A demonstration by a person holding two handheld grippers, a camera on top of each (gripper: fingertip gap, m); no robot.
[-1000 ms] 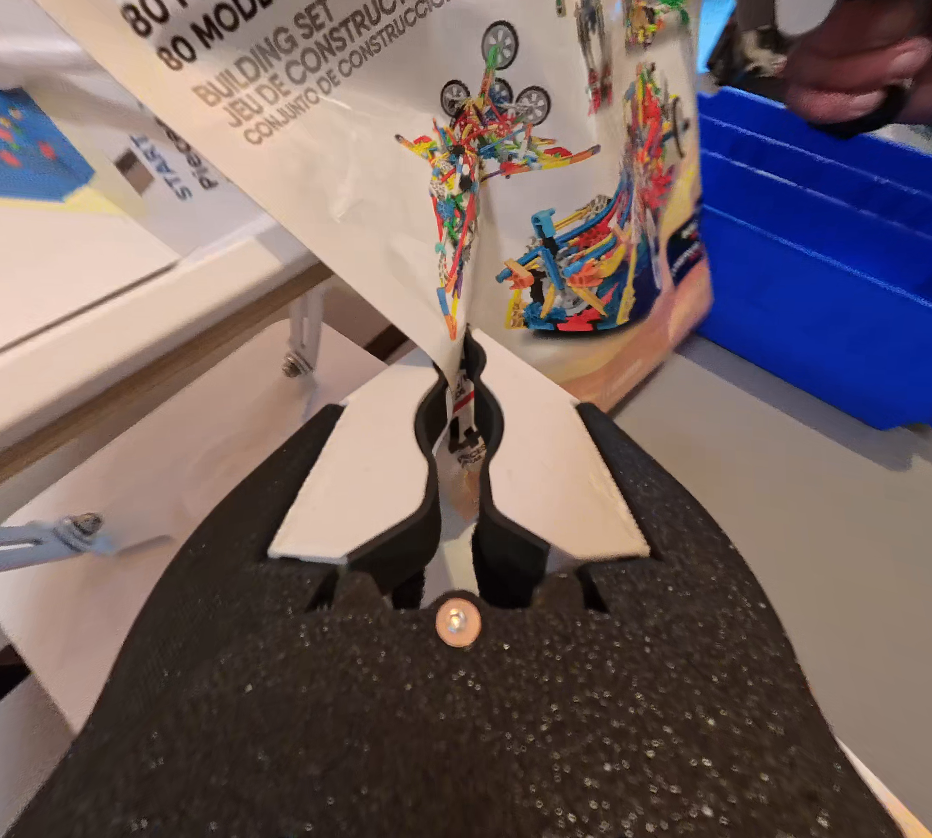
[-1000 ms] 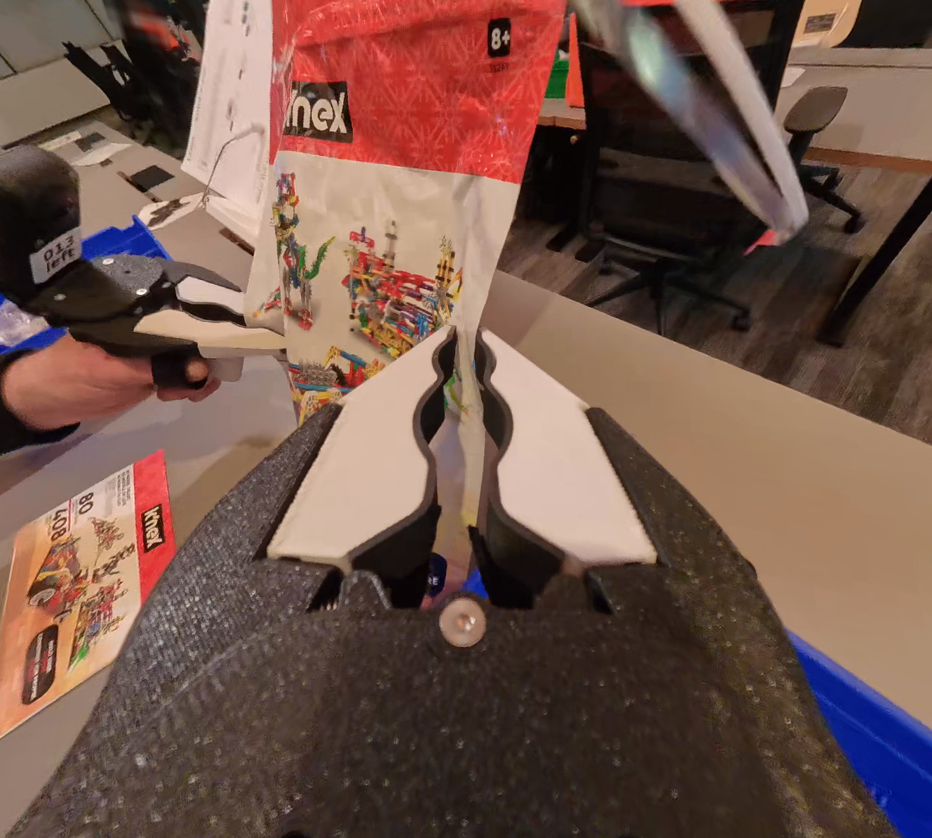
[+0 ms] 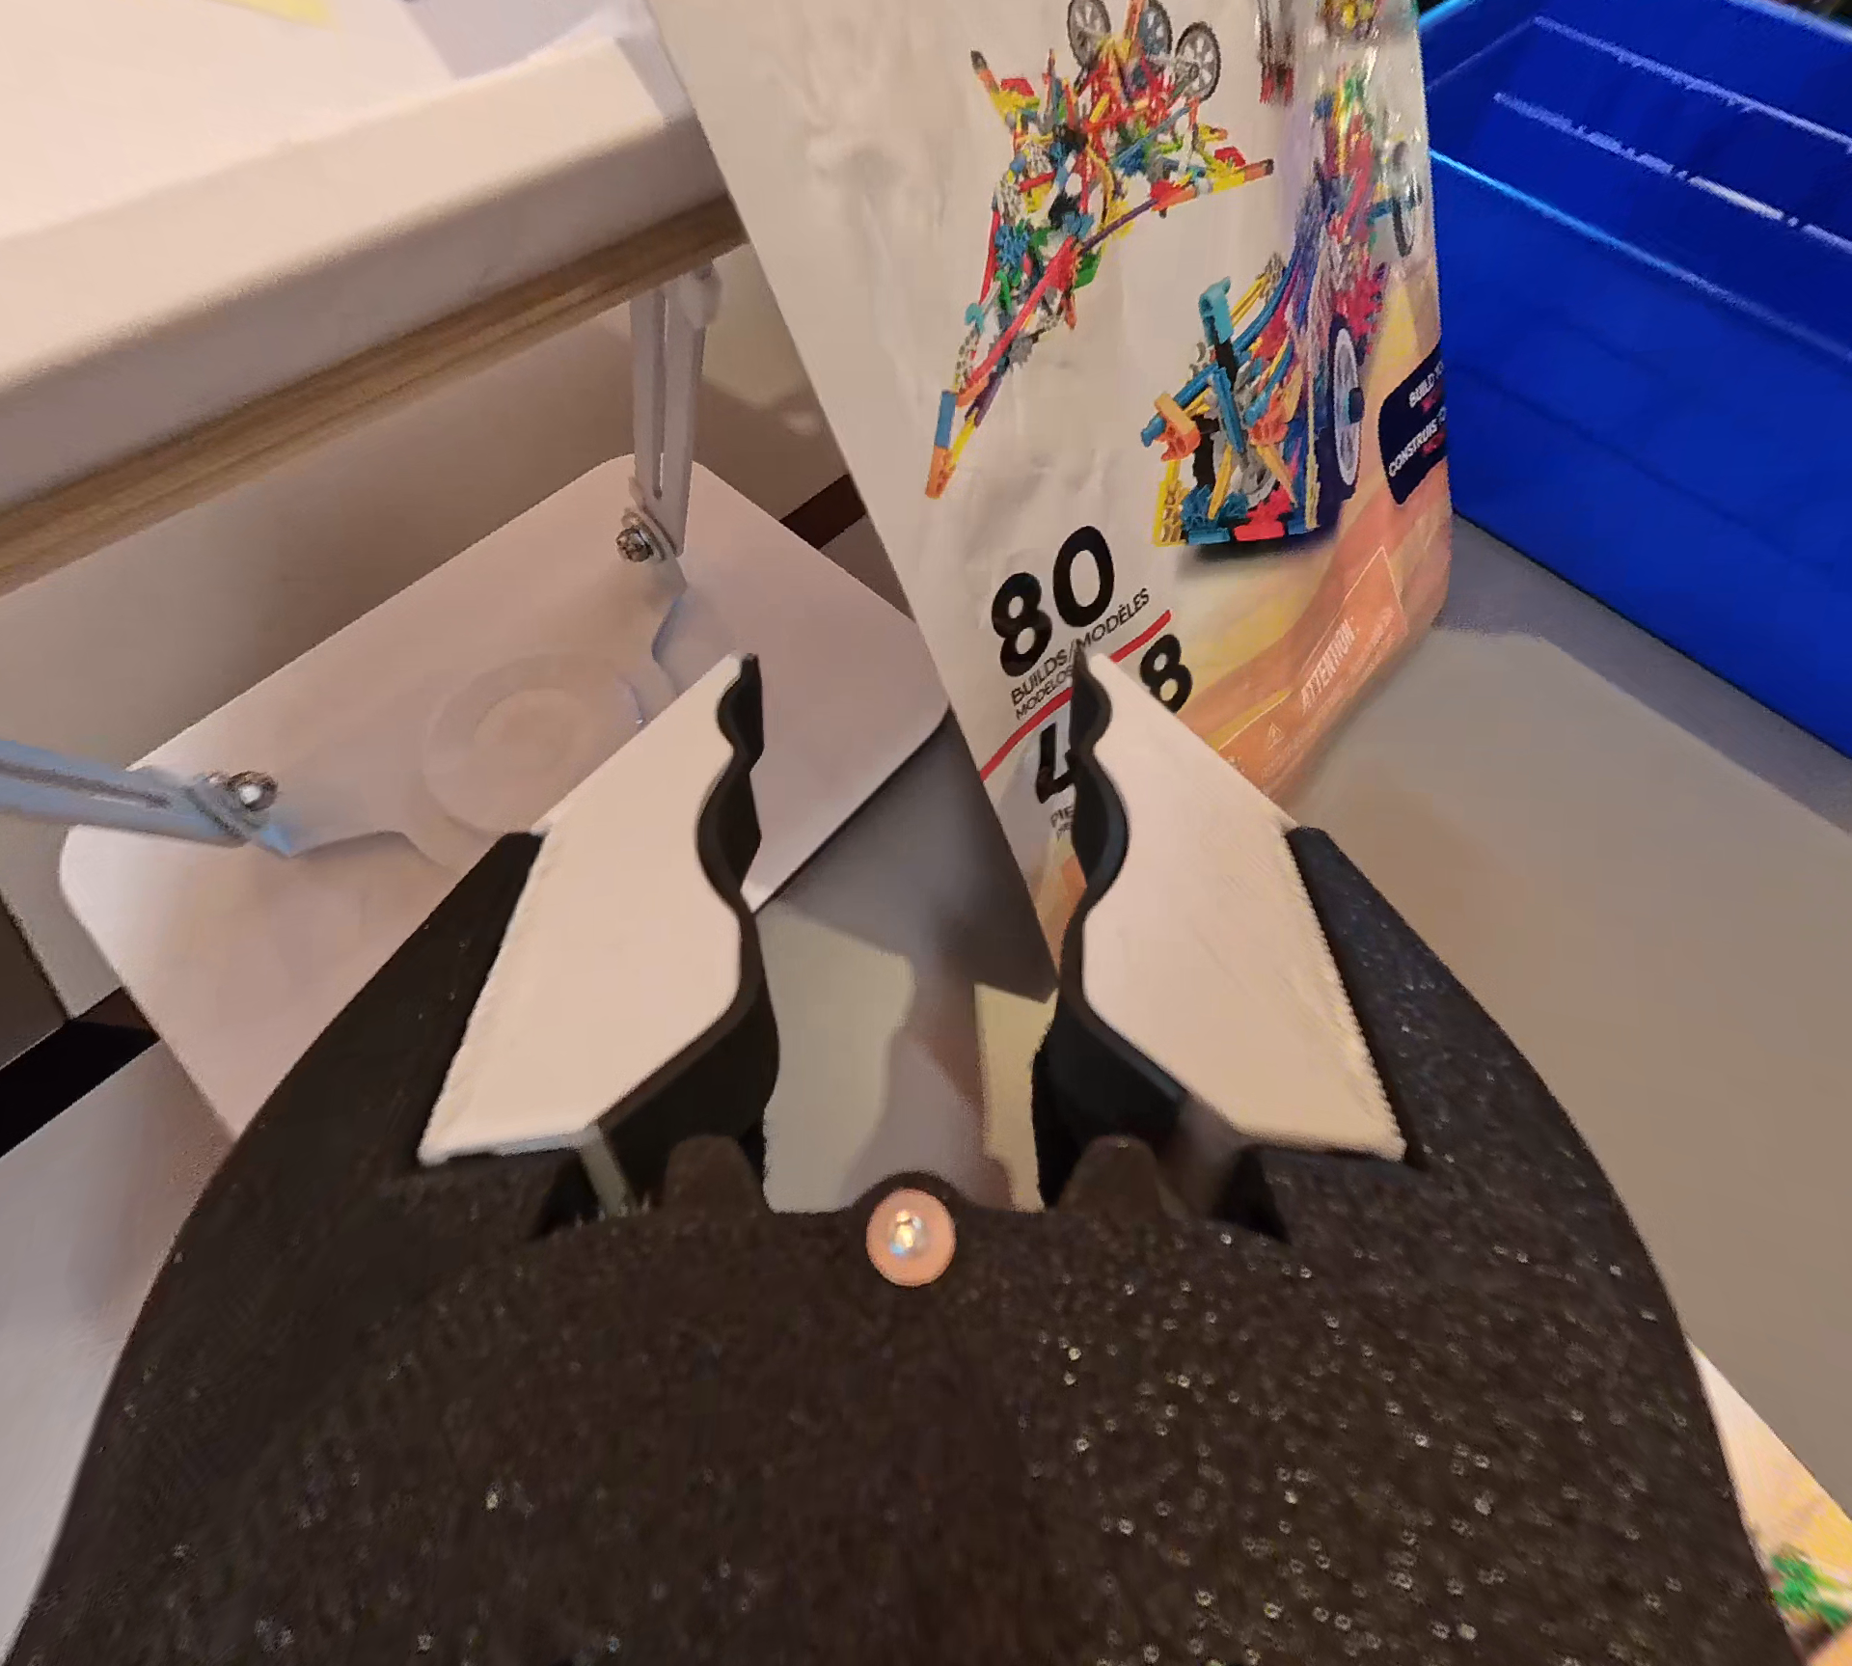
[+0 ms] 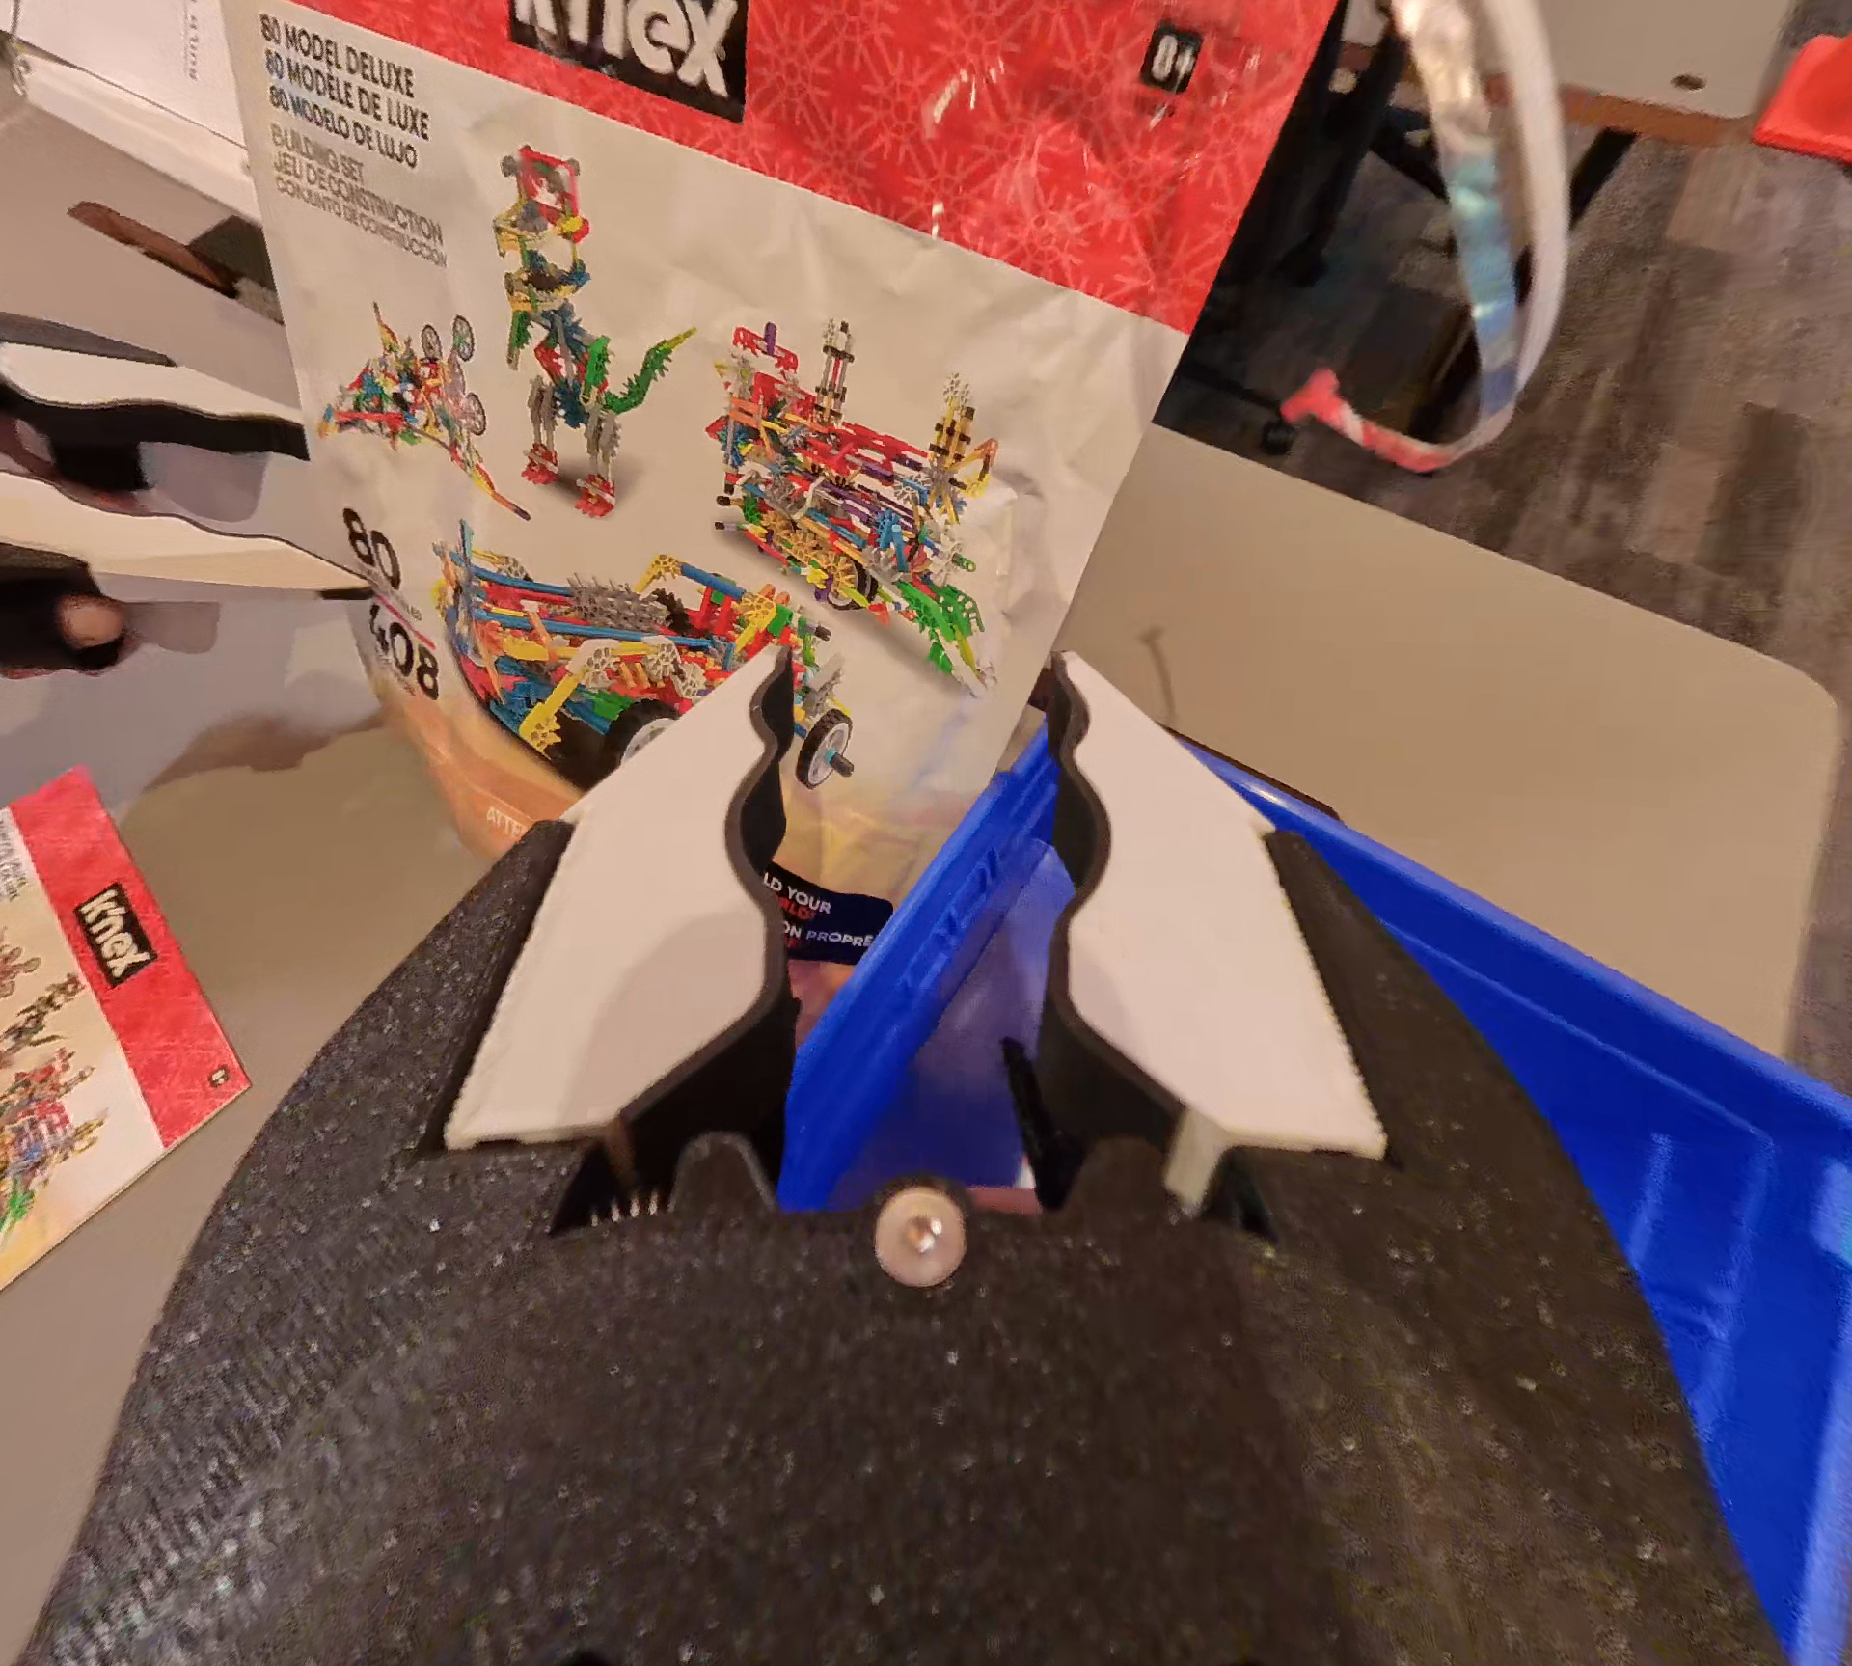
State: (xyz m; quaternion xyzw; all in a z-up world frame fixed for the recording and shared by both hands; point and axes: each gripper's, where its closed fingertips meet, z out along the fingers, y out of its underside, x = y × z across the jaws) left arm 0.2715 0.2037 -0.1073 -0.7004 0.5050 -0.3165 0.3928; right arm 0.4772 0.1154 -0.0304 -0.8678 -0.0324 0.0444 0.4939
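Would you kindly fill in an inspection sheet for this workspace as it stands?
Surface: grey tabletop, rounded corner.
Job's things: red-and-white printed plastic bag upright beside blue plastic bin.
Clutter: red-edged printed booklet lying flat; white stand with metal brackets.
Tongs: left tongs open, bag's lower corner between the fingers; right tongs open over the bin's rim, holding nothing.
Cables: nothing seen.
Surroundings: dark patterned floor beyond the table edge.

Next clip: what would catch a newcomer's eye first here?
A big red-and-white toy bag, printed with colourful models, stands upright on the grey table, filling the middle of both views. Both grippers are open beside its lower corners: the left gripper at one bottom corner, the right gripper at the other, over a blue bin. A matching booklet lies flat at the table's left.
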